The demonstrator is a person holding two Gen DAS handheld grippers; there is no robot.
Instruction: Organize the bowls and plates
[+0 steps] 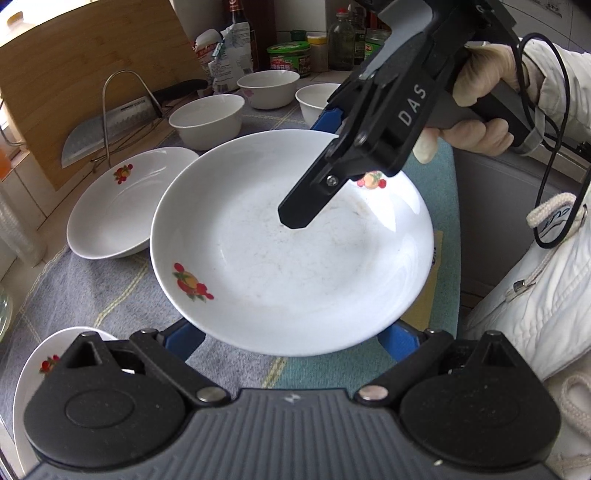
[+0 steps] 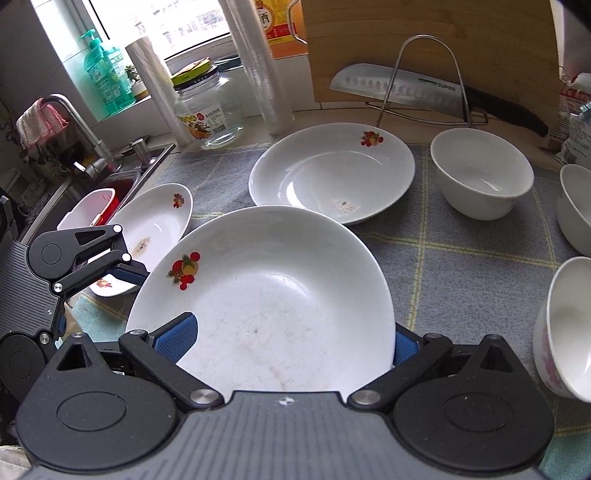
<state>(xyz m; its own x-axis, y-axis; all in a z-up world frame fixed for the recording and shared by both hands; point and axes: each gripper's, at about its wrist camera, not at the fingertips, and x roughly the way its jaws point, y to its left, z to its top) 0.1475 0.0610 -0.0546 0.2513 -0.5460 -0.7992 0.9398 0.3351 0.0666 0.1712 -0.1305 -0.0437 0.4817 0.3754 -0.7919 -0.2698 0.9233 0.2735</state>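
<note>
From the right wrist camera I start at the far left, where the sink sits with a red-and-white tub in it. A glass jar stands behind it, near the window. Next comes a small plate with a fruit print and a brown smear, lying on the checked cloth that covers the table.

My left claw is just beside that small plate. Its blue fingers are spread wide, one to each side. The near rim of the stained plate lies over them, and they are not pinching it.

That stained plate is in the middle of both views. It appears to be raised off the cloth and tilted, and it overlaps the small plate on one side. Behind it, a larger deep plate rests on the cloth with a few crumbs in its well.

My right claw straddles the far rim of the stained plate. The left wrist camera shows one black finger over the plate's inside and a blue pad below the rim. The fingers look far apart, and I cannot tell whether they are actually pressing on the rim.

Further right, a cleaver lies in a wire rack against the upright cutting board. Past the rack, three white bowls sit on the cloth well apart from the plates. They are the far bowl, the middle bowl at the frame edge, and the near bowl with a pink pattern.
</note>
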